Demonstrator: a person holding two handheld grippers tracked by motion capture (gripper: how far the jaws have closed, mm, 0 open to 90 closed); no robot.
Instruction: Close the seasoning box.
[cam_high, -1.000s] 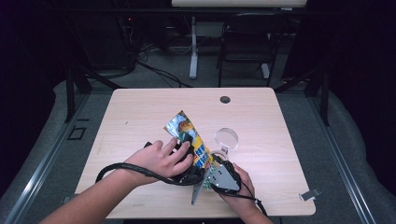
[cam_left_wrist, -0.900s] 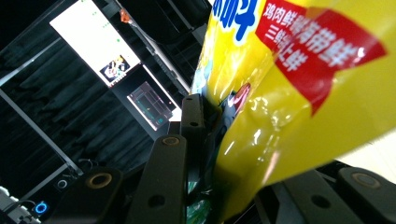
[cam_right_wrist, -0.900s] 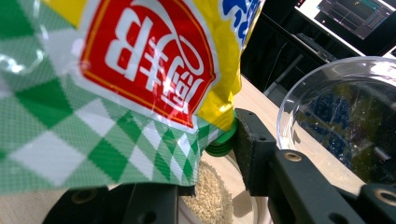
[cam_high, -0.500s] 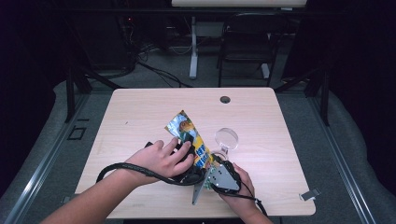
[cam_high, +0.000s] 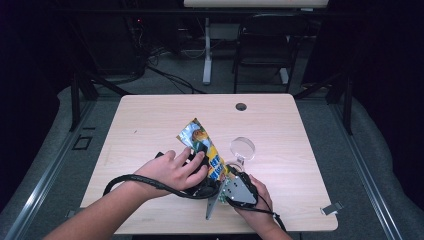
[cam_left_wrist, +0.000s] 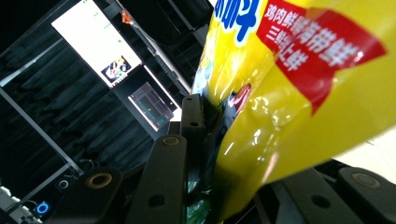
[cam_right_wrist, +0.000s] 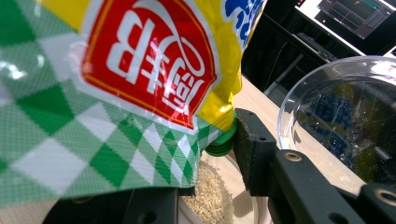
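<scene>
Two tongs grip one yellow seasoning pouch (cam_high: 202, 146) at the frame's lower centre: left tongs (cam_left_wrist: 205, 140) clamp its body, right tongs (cam_right_wrist: 210, 154) its green-checked corner. We judge pouring partly done; granules (cam_right_wrist: 210, 196) already lie in the glass bowl (cam_high: 242, 148) on the tabletop (cam_high: 150, 120).

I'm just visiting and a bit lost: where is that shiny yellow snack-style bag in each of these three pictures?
High view: the glossy yellow foil bag slants up at table centre, above both hands.
Left gripper view: it covers the right and upper part, beside a black jaw.
Right gripper view: its red-labelled, green-checked end fills the upper left.
Shared landmark: the clear round glass bowl, at right in the right gripper view.
</scene>
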